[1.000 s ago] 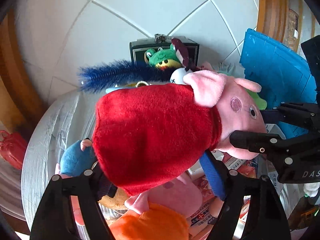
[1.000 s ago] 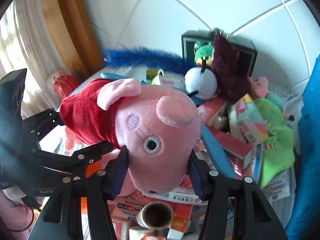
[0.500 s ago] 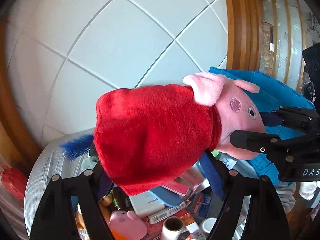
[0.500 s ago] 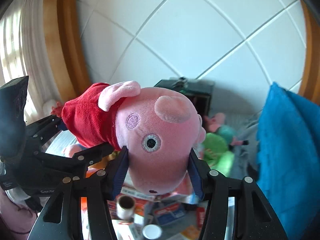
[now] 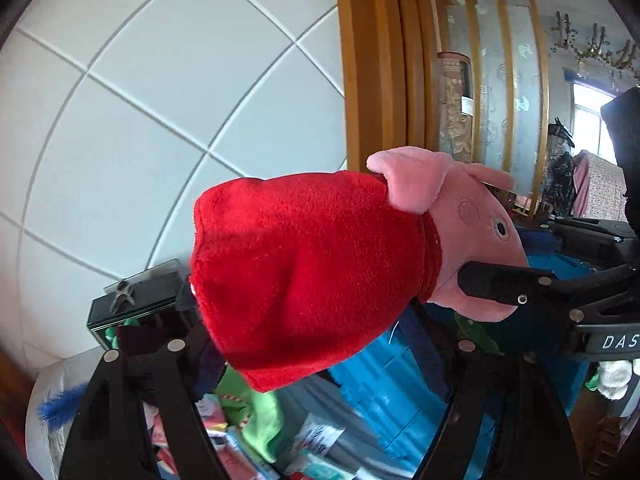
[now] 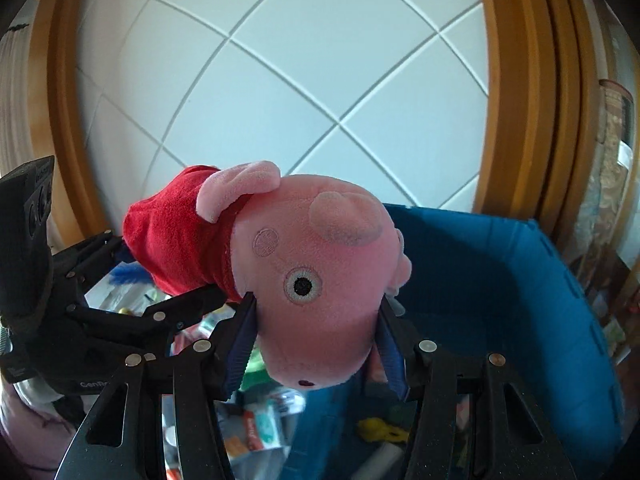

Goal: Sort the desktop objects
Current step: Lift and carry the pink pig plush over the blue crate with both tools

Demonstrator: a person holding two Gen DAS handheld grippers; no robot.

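A pink pig plush in a red dress (image 5: 312, 264) hangs in the air, held by both grippers. My left gripper (image 5: 312, 356) is shut on the red dress body. My right gripper (image 6: 316, 332) is shut on the pink head (image 6: 320, 280); it also shows at the right of the left wrist view (image 5: 500, 284). The plush is above the edge of a blue bin (image 6: 520, 280), which shows below in the left wrist view (image 5: 380, 408). The plush's legs are hidden.
Below lies a cluttered table with small boxes and packets (image 6: 256, 432), a green plush (image 5: 260, 416), a blue feathery thing (image 5: 60, 408) and a black case (image 5: 136, 304). A yellow item (image 6: 380, 432) lies in the bin. White tiled wall and wooden frame stand behind.
Both grippers have lifted the pig plush higher and carried it right, from above the table clutter to above the blue bin. The grip on it is unchanged.
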